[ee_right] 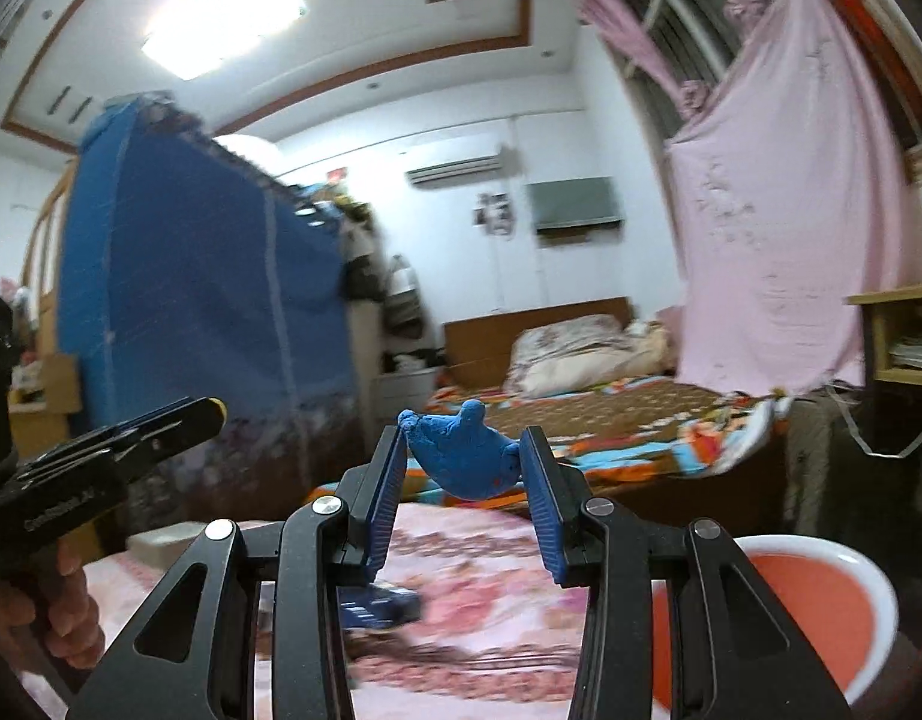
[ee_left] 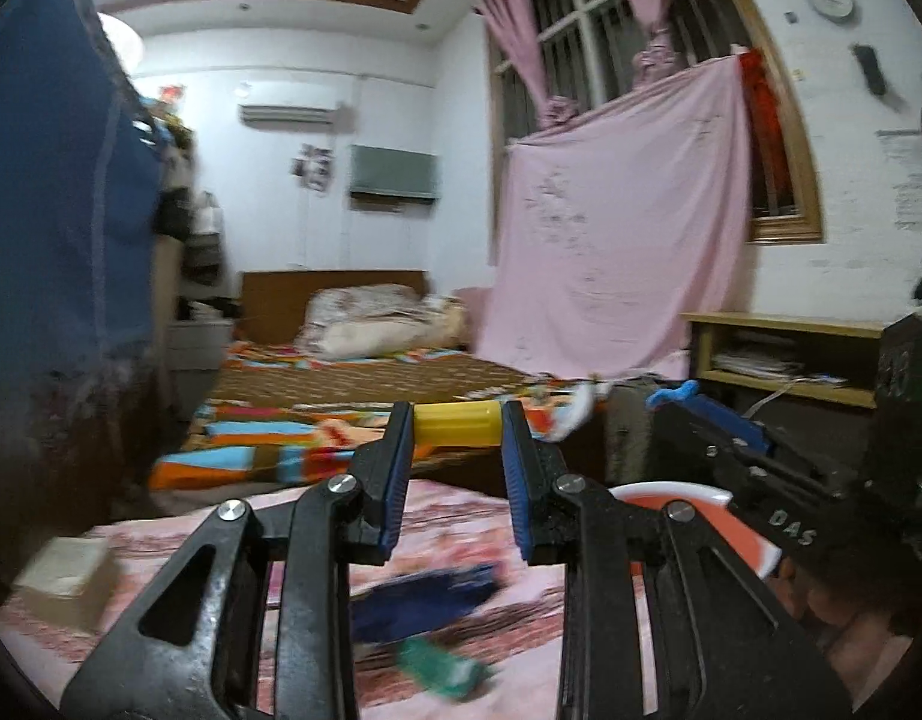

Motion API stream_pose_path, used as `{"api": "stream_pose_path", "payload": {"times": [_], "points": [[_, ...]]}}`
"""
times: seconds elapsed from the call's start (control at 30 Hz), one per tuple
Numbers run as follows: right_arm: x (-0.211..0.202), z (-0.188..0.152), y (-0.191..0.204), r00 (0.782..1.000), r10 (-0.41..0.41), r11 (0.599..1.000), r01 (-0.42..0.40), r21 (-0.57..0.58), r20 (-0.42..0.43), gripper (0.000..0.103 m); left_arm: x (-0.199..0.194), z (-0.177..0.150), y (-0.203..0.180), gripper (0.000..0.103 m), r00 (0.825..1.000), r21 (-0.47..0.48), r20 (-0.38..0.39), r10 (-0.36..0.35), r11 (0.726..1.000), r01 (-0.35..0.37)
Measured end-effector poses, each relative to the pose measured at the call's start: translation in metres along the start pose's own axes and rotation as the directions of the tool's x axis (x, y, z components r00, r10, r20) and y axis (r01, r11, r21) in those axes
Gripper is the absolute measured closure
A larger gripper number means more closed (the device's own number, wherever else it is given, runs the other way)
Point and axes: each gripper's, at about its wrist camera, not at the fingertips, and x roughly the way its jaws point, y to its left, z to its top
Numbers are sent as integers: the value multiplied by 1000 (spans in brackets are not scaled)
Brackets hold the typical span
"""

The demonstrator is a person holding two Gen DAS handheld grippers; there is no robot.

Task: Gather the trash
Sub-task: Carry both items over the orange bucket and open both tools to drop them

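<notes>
Holding both grippers level above the pink patterned tabletop (ee_left: 461,516), you have trash in each. Your left gripper (ee_left: 458,426) is clenched on a yellow tube (ee_left: 458,425), its ends pressed between the blue pads. Your right gripper (ee_right: 466,459) grasps a crumpled blue wad (ee_right: 463,459) at its fingertips. Below, blurred on the cloth, lie a dark blue packet (ee_left: 425,600) and a green wrapper (ee_left: 443,669), with a red-and-white bowl (ee_right: 820,606) to the right. Beyond stand a bed (ee_left: 365,396) and a hanging pink sheet (ee_left: 616,228).
</notes>
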Motion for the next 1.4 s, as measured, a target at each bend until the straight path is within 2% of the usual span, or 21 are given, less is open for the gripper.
{"api": "stream_pose_path", "payload": {"times": [0.07, 0.2, 0.3, 0.4, 0.5, 0.8, 0.9, 1.0, 1.07, 1.13, 1.27, 1.4], "points": [[-4, 0, -17, 999, -44, 999, 44, 11, 4, 65, 16, 1, -10, 90, 997, -19, -25, -70, 997, 70], [-8, -2, -49, 992, -128, 991, 128, 46, -7, 65, 40, 2, -35, 90, 984, -27, -66, -165, 986, 163], [-10, -5, -71, 980, -195, 978, 197, 72, -39, 65, 50, 2, -52, 90, 972, -24, -103, -211, 978, 209], [-11, -9, -90, 964, -250, 960, 259, 103, -88, 64, 69, -1, -69, 90, 955, -28, -159, -252, 968, 250], [-13, -14, -108, 951, -279, 944, 297, 142, -133, 64, 89, -7, -81, 90, 929, -46, -240, -282, 959, 280], [-16, -25, -139, 923, -311, 910, 357, 208, -225, 64, 142, -24, -101, 90, 844, -176, -412, -342, 939, 295], [-14, -27, -145, 916, -316, 903, 371, 217, -248, 64, 150, -27, -105, 90, 830, -196, -440, -342, 939, 283], [-11, -31, -149, 909, -314, 899, 378, 224, -273, 57, 161, -31, -108, 88, 811, -226, -467, -353, 934, 277], [-10, -34, -152, 905, -315, 894, 384, 230, -287, 54, 165, -33, -108, 82, 801, -248, -477, -363, 929, 274], [-7, -35, -155, 900, -317, 889, 392, 236, -300, 54, 167, -34, -108, 76, 798, -260, -479, -366, 927, 270], [-5, -34, -161, 898, -320, 880, 400, 256, -303, 52, 165, -34, -107, 70, 807, -257, -472, -355, 931, 259], [-8, -31, -159, 902, -323, 883, 396, 253, -285, 50, 157, -32, -100, 63, 834, -244, -450, -320, 942, 230]]}}
